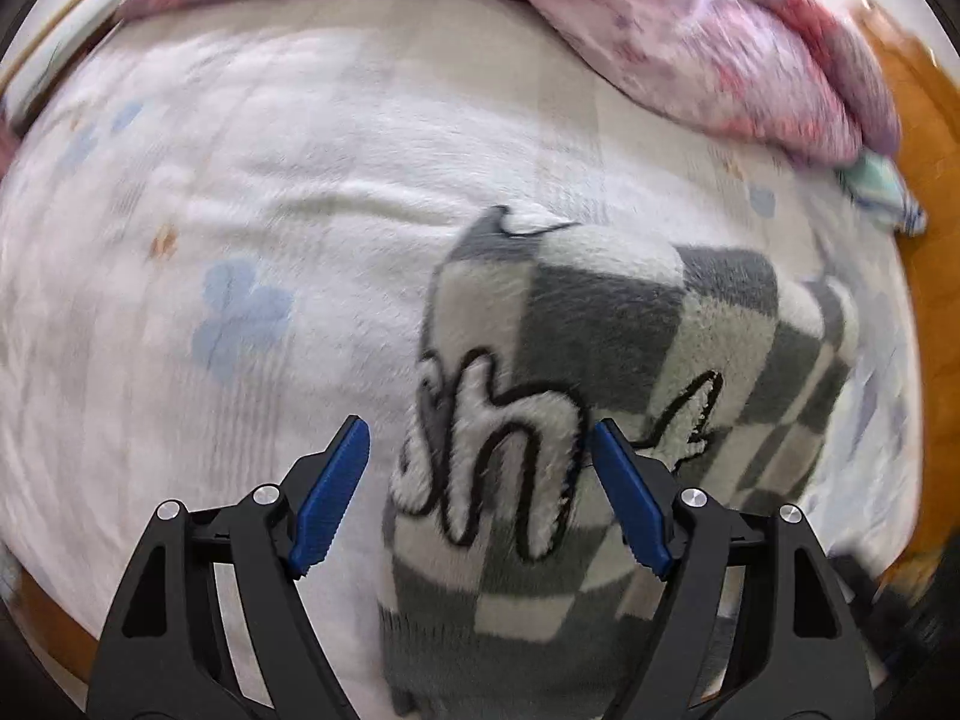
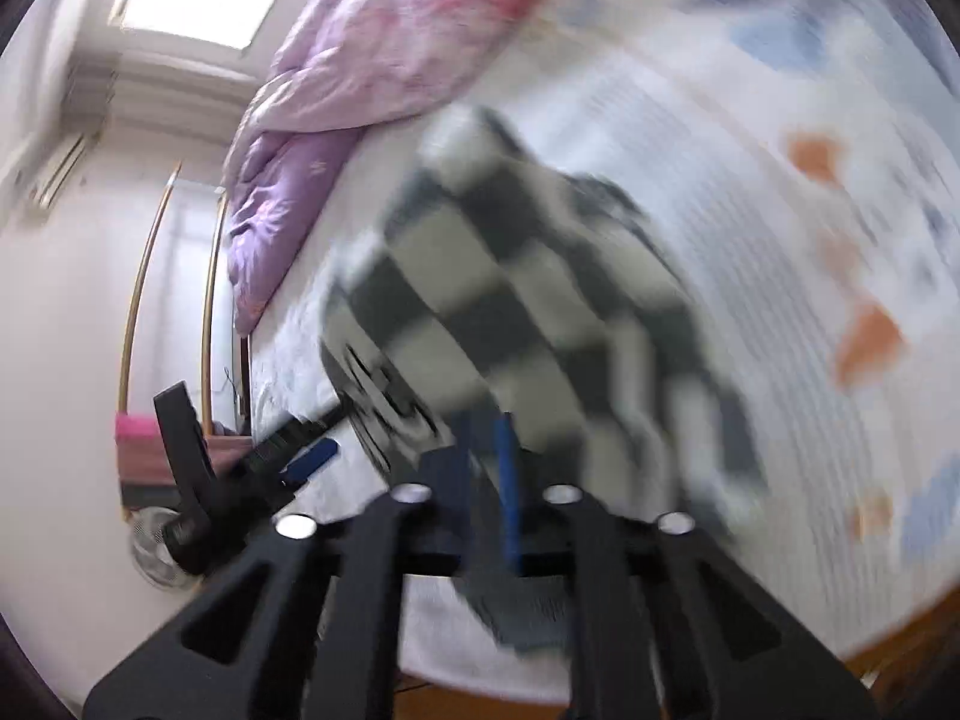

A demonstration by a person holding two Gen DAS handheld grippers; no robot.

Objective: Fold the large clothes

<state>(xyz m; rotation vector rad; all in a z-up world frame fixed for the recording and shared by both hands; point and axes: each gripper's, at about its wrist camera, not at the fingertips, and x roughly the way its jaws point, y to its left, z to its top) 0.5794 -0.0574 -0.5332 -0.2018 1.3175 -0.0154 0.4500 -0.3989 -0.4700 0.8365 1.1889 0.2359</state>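
A grey-and-white checkered fleece garment (image 1: 600,396) with black outlined shapes lies bunched on the white floral bed sheet (image 1: 270,192). My left gripper (image 1: 480,438) is open, its blue pads either side of the garment's near part, holding nothing. In the blurred right wrist view the same garment (image 2: 510,300) stretches away from my right gripper (image 2: 492,450), whose blue pads are together and shut on the garment's near edge. The left gripper (image 2: 282,456) shows at the lower left of that view.
A purple and pink quilt (image 1: 690,42) is heaped along the far side of the bed, also in the right wrist view (image 2: 360,60). A wooden floor (image 1: 924,138) lies past the bed's right edge. A small patterned cloth (image 1: 882,192) sits near that edge.
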